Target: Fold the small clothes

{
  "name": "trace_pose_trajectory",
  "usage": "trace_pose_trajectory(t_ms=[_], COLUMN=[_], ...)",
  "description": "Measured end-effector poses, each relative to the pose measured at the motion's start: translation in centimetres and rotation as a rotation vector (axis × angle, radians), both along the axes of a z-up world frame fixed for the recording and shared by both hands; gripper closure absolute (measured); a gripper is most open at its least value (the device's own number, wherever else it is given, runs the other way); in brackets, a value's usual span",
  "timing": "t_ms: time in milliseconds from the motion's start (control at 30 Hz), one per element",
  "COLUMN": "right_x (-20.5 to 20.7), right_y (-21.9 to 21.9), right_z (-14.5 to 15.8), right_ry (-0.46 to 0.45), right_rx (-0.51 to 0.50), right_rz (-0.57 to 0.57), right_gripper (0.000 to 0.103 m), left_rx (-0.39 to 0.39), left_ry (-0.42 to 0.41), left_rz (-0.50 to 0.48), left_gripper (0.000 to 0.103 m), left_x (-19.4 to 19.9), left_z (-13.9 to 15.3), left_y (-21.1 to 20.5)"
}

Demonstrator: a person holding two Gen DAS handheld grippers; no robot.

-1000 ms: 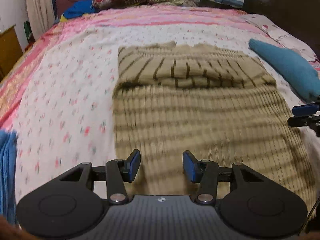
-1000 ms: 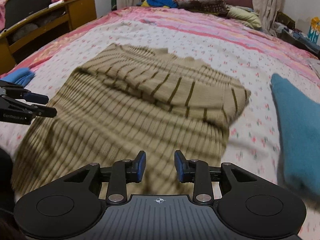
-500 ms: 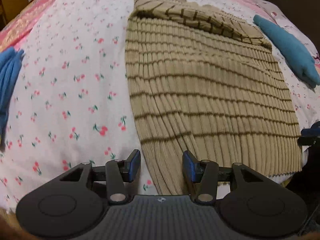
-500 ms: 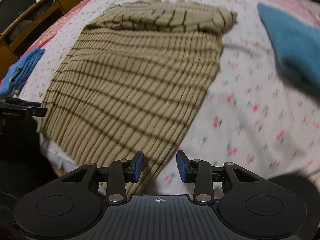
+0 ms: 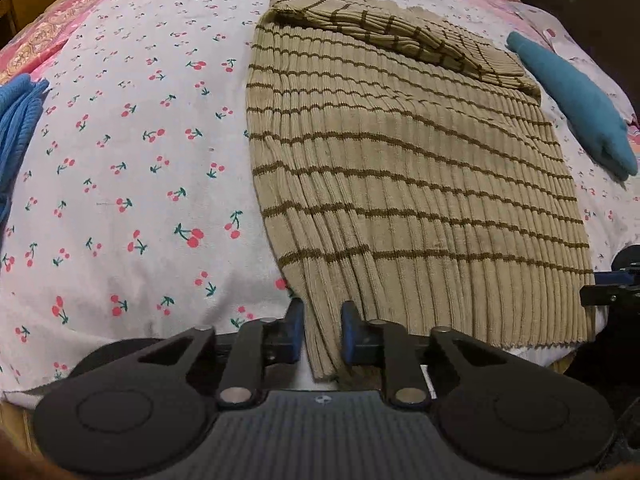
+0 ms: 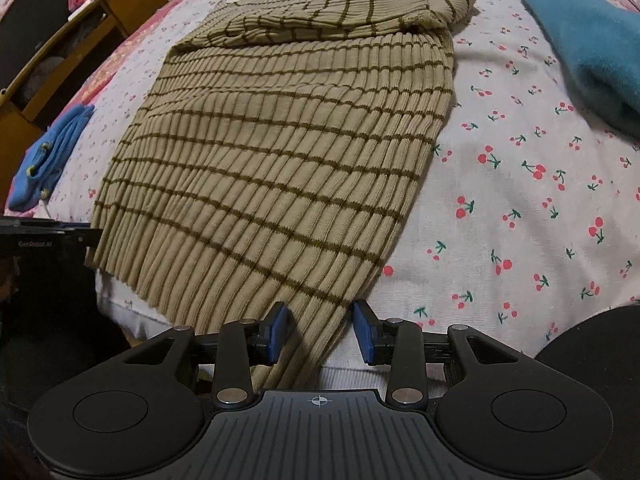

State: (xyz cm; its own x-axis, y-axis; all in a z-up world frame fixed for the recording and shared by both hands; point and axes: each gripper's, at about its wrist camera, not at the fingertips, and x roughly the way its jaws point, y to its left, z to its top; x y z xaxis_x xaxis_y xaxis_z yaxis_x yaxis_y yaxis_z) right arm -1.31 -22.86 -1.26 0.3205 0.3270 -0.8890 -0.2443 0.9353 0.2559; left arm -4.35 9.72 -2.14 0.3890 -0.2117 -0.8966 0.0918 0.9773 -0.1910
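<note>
Now | left gripper (image 5: 322, 330), right gripper (image 6: 320, 334) jaws parted astride sweater (image 5: 400, 168) hem corners

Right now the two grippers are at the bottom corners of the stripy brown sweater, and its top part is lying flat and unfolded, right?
Not quite. The left gripper and right gripper are at the bottom corners of the stripy brown sweater, but its top part is already folded down over the body. The right wrist view shows this best.
</note>
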Motion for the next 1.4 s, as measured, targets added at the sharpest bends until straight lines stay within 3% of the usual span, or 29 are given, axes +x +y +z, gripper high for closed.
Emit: trace_pose_trajectory(t_ms=[67, 167, 267, 533, 800, 1067, 1400], right_x=[-0.2, -0.2, -0.4, -0.3, 0.2, 4.7, 14.9], right_y=[-0.2, -1.1, -1.4, -0.9, -2.9, -4.1, -6.7], right_z=[0.1, 0.0, 0.6, 3.2, 7.1, 10.1, 10.4], right_ry=[0.008, 0.028, 0.002, -0.139, -0.269, -0.371, -0.415], right_rx=[0.018, 0.101, 0.153, 0.138, 0.257, 0.338, 0.405], right_rz=[0.001, -0.039, -0.062, -0.047, -0.109, -0.187, -0.321], right_gripper=[0.084, 0.095, 0.097, 0.098, 0.098, 0.098, 0.098], left_rx=[-0.005, -0.028, -0.057, -0.122, -0.214, -0.251, -0.262], left_ry=[-0.002, -0.013, -0.039, -0.130, -0.254, -0.377, -0.440], left_rz=[-0.005, -0.005, 0.006, 0.042, 0.097, 0.120, 0.150], left_gripper=[0.083, 0.087, 0.089, 0.089, 0.089, 0.089, 0.090], left_x=[-0.2, -0.3, -0.4, -0.3, 0.9, 5.6, 17.1], left_z=[0.1, 0.3, 0.8, 2.7, 6.1, 9.6, 10.6], left_y=[0.0, 0.1, 0.4, 0.4, 1.2, 2.2, 1.6])
